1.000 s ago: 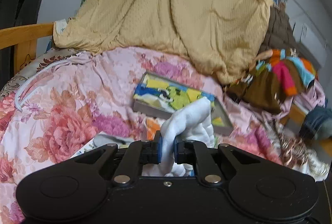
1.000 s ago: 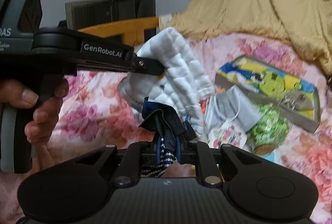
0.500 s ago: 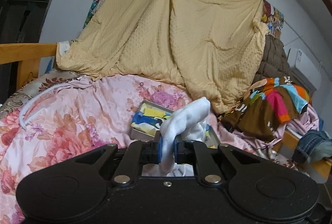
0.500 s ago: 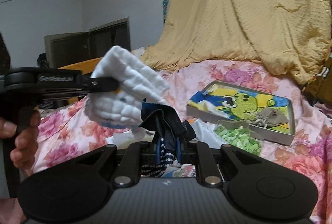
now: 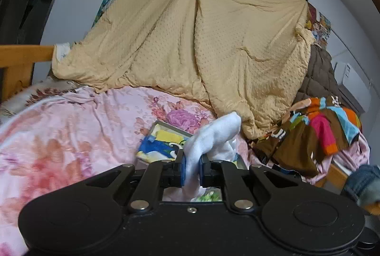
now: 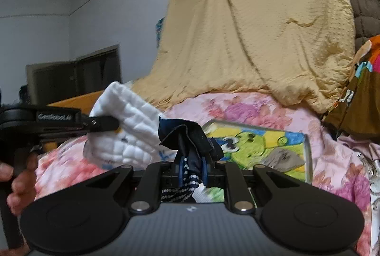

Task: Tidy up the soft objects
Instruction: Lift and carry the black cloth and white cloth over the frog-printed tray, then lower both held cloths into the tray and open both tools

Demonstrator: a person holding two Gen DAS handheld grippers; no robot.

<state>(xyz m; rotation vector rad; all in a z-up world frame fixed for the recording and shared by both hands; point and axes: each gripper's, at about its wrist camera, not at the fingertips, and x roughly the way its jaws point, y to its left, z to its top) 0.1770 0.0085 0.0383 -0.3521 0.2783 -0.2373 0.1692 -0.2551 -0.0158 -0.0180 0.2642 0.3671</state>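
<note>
Now | left gripper [image 5: 192, 167] clamped on white cloth [image 5: 213, 135] | right gripper [image 6: 192, 168] clamped on navy dotted cloth [image 6: 187, 139]

Ahead of you the pink floral bedspread [image 5: 78, 127] lies bare on the left side, so a gripper can pass low there. The shallow cartoon-printed box [image 6: 261, 144] sits mid-bed with a grey pouch [image 6: 283, 157] in it. Behind it the hanging yellow blanket [image 5: 204, 42] closes off the back. To the right, the heap of colourful clothes [image 5: 318, 132] blocks the way. The wooden bed rail [image 5: 21, 55] bounds the far left.
</note>
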